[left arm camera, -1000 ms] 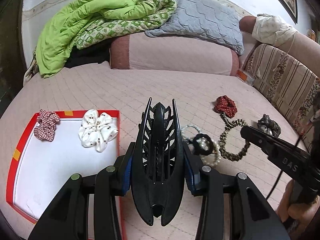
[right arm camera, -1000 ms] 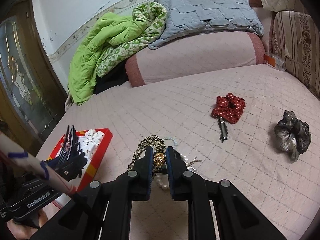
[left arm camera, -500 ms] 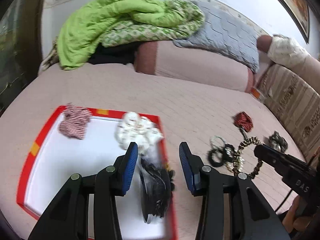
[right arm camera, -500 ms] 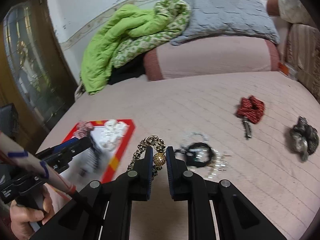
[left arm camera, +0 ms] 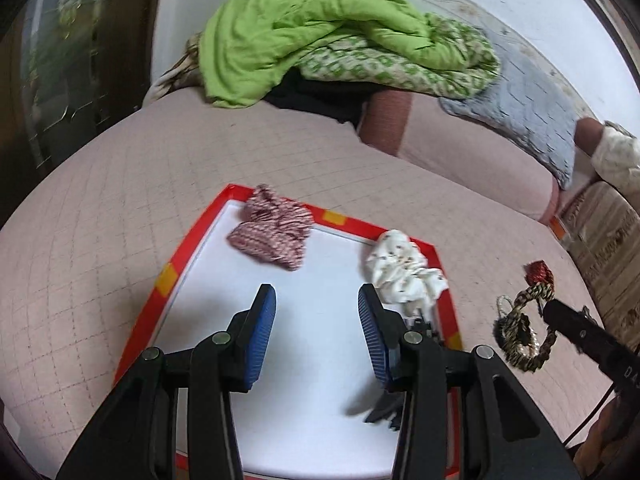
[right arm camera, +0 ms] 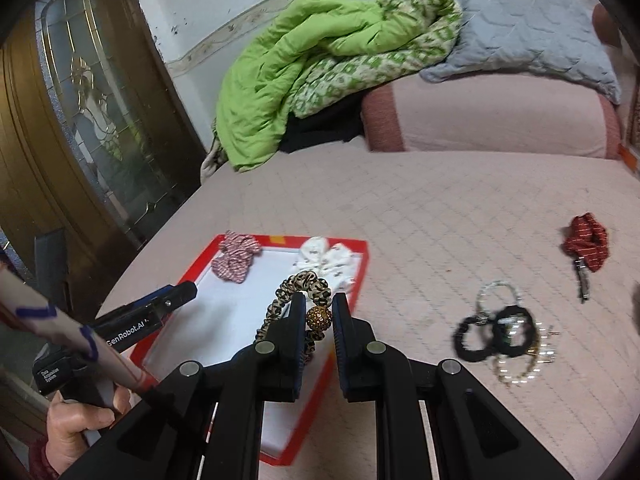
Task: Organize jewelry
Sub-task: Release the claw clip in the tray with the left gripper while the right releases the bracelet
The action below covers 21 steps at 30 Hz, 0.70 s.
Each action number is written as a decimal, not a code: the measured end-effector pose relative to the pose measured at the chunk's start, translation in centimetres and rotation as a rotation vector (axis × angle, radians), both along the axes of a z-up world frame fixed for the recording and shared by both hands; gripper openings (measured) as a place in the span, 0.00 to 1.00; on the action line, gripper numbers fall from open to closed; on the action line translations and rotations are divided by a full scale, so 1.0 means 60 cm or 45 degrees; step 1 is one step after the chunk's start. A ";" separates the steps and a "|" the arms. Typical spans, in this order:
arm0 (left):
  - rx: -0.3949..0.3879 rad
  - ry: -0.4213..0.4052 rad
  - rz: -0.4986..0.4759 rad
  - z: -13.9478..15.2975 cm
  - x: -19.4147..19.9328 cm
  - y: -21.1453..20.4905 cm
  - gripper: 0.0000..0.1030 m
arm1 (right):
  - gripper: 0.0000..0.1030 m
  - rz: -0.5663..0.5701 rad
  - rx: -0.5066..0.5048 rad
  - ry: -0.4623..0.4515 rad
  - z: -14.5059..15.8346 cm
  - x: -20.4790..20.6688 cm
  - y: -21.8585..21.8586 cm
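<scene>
My left gripper [left arm camera: 316, 320] is open and empty above the white tray with a red rim [left arm camera: 188, 248]. A black claw hair clip [left arm camera: 416, 364] lies in the tray, mostly hidden behind my right finger. A plaid scrunchie [left arm camera: 272, 232] and a white scrunchie [left arm camera: 404, 272] lie at the tray's far end. My right gripper [right arm camera: 319, 318] is shut on a leopard hair band [right arm camera: 304, 284] by its gold bead, held over the tray's right rim [right arm camera: 362, 272]. The left gripper also shows in the right wrist view [right arm camera: 160, 308].
Black hair ties and beaded bracelets [right arm camera: 504, 336] lie on the pink quilted bed to the right of the tray. A red scrunchie [right arm camera: 588, 240] lies farther right. A green blanket [right arm camera: 304, 64] and pillows are piled at the back. A wooden door [right arm camera: 60, 120] stands left.
My left gripper opened and dropped the black claw clip into the tray, then swung left over it. My right gripper carried the leopard hair band left toward the tray.
</scene>
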<state>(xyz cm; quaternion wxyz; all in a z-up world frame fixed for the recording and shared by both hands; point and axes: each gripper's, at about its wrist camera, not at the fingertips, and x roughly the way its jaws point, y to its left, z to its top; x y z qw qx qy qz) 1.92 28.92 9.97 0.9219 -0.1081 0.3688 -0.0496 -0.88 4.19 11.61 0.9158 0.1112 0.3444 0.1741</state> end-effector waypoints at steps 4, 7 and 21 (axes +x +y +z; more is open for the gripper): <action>-0.011 0.021 0.008 -0.009 0.003 0.006 0.40 | 0.14 0.072 0.016 0.030 -0.002 0.023 0.047; 0.000 0.063 -0.008 -0.025 0.007 0.000 0.40 | 0.14 0.112 -0.036 0.053 -0.008 0.064 0.087; -0.008 0.121 0.088 -0.046 0.006 0.036 0.41 | 0.15 0.282 -0.186 0.257 -0.078 0.201 0.211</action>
